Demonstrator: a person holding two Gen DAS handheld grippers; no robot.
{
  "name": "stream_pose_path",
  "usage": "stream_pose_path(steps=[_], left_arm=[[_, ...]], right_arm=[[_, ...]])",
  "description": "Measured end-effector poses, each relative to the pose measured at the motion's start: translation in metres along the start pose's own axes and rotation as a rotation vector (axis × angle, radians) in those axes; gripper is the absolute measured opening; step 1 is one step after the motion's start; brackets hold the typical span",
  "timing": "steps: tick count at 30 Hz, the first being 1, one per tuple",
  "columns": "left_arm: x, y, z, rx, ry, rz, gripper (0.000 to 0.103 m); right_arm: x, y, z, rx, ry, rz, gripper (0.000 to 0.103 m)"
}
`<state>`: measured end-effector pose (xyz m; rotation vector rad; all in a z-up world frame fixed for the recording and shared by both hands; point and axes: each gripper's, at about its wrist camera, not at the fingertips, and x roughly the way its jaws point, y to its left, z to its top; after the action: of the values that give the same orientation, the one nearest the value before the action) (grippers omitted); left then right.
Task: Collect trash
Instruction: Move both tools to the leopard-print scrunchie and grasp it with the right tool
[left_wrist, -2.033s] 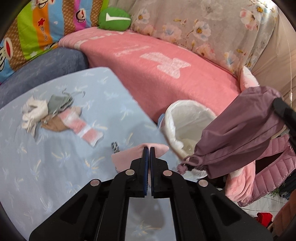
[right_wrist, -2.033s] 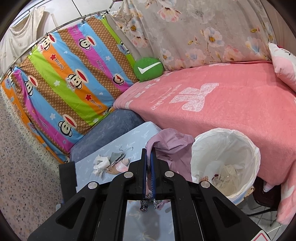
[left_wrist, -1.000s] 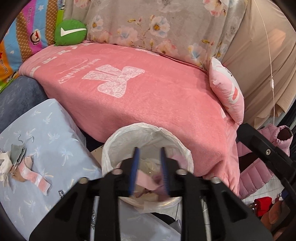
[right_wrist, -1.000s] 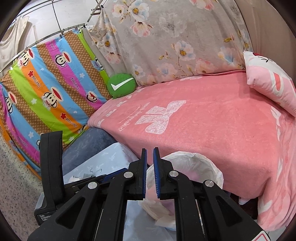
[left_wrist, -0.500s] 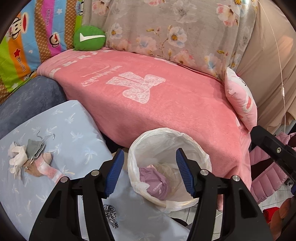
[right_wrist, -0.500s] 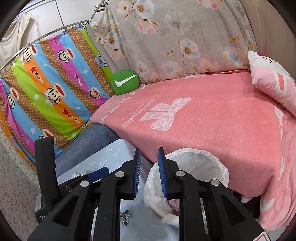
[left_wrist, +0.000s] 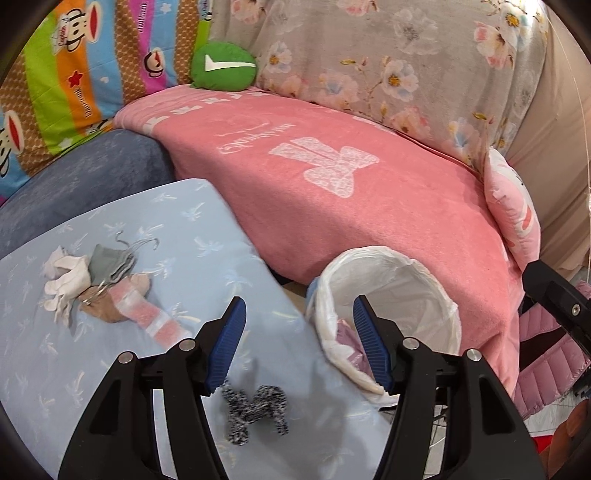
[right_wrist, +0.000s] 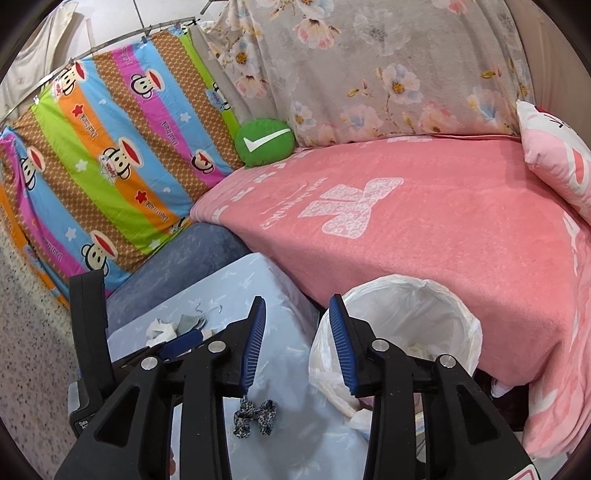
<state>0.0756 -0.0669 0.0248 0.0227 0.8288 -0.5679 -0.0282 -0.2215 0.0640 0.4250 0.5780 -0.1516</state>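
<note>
Right wrist view: right tool (right_wrist: 297, 314) opening, empty, above trash bin (right_wrist: 461, 306).

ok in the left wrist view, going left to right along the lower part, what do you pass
pile of scraps on the blue table → leopard-print scrap → white-lined trash bin → pink quilted jacket

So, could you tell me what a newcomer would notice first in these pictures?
Probably the big pink blanket across the sofa, with a green cushion at its far end. Below it stands a white-lined bin beside the pale blue table, where a speckled scrunchie lies near the open left gripper.
</note>
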Motion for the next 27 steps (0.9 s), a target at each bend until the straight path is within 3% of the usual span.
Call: stream_pose_path(steps=[7,13,16,27], left_arm=[[-0.007,0.038,-0.012,-0.069,-0.003,0.063,0.063],[-0.013,0.069,-0.025,-0.096,0.0,0.163,0.066],[-0.015,0.083,-0.032,-0.118,0.002,0.205,0.072],[-0.017,0.133,-0.061,-0.194,0.041,0.292,0.081]], right_arm=[[0.021,0.024,-0.018,-0.032,0.066,0.021,0.041],[0.044,0.045,-0.038,-0.063,0.134,0.035,0.046],[0.057,0.056,-0.054,-0.078,0.17,0.038,0.051],[0.116,0.084,-0.118,-0.127,0.333,0.037,0.052]])
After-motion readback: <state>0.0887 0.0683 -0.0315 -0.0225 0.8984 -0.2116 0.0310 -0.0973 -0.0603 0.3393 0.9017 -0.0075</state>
